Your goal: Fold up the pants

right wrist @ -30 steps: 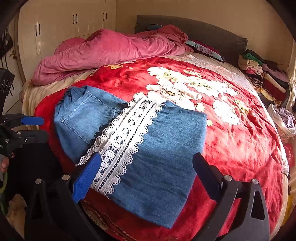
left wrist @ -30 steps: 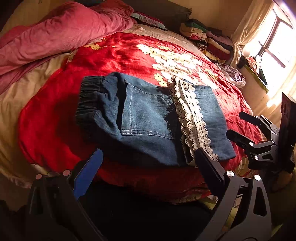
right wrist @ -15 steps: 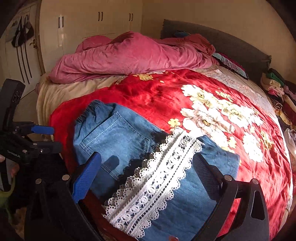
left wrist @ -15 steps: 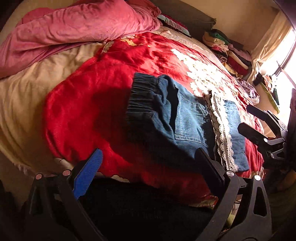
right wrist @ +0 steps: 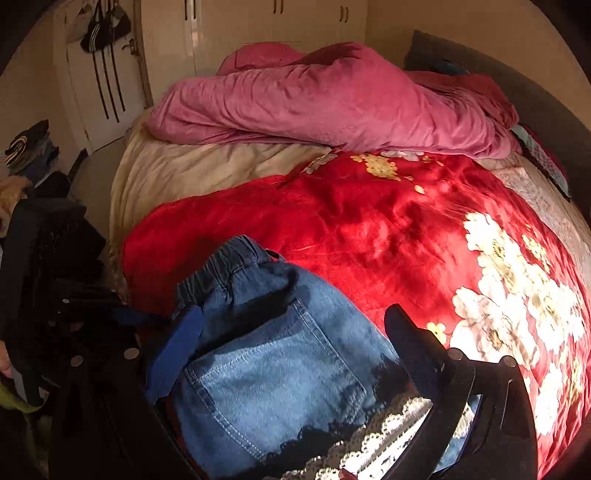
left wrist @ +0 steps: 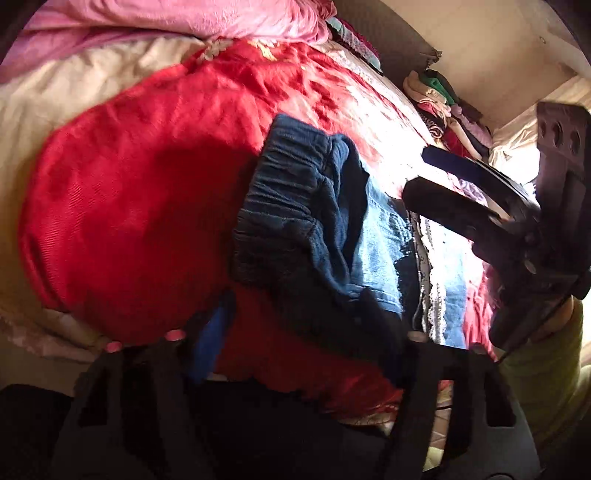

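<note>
The folded blue denim pants [left wrist: 325, 229] with white lace trim [left wrist: 432, 295] lie on the red floral blanket [left wrist: 140, 206], elastic waistband toward the left. In the right wrist view the pants [right wrist: 280, 362] fill the lower middle, with the lace [right wrist: 373, 443] at the bottom. My left gripper [left wrist: 295, 328] is open and empty at the pants' near waistband corner. My right gripper [right wrist: 295, 350] is open and empty, low over the back pocket. It also shows in the left wrist view [left wrist: 436, 177], above the lace end.
A pink duvet [right wrist: 332, 103] is heaped at the far side of the bed. A beige sheet [right wrist: 192, 173] lies beside the blanket. Stacked clothes [left wrist: 443, 107] sit by the headboard. Wardrobe doors [right wrist: 229, 33] and dark clothing [right wrist: 44, 236] are at left.
Both grippers have swung left and come closer to the pants. The left now faces the waistband end; the right now hovers over the pocket. Jaws stay open.
</note>
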A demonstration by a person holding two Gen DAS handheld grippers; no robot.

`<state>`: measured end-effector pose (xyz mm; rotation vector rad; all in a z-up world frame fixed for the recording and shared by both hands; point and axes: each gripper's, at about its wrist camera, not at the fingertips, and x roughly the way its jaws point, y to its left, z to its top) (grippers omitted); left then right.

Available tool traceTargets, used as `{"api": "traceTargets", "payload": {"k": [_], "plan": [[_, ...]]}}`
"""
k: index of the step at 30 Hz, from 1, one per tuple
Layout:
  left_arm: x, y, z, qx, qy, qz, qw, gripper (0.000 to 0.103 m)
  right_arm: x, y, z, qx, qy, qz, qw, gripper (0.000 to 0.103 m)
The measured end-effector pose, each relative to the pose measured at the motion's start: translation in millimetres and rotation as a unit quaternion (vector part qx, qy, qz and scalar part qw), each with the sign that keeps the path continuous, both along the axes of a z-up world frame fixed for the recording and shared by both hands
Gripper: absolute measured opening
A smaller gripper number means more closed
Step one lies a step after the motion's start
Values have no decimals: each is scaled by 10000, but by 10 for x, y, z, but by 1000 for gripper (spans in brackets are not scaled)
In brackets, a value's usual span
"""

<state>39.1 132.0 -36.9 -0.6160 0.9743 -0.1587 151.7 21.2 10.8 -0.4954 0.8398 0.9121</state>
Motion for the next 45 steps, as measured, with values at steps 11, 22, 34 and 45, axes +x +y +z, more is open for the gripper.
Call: {"api": "traceTargets", "payload": {"k": [11,22,34,45], "plan": [[101,-99,-254,-258,118,-144,9995,36,377,557,-519,-258,991,583,9930,94],[77,-222,-97,-519,-121,-275,9982,36,297,166,-260,689,1428,654,9852,37],[239,-1117,420,-372,-656,-1304,9886,37,220,-1051,345,1493,893,-28,9847,48],[346,-1890,304,-116,-478,-2499,9670,52,71,-1964,305,1557,621,-1378,9762,69]]}}
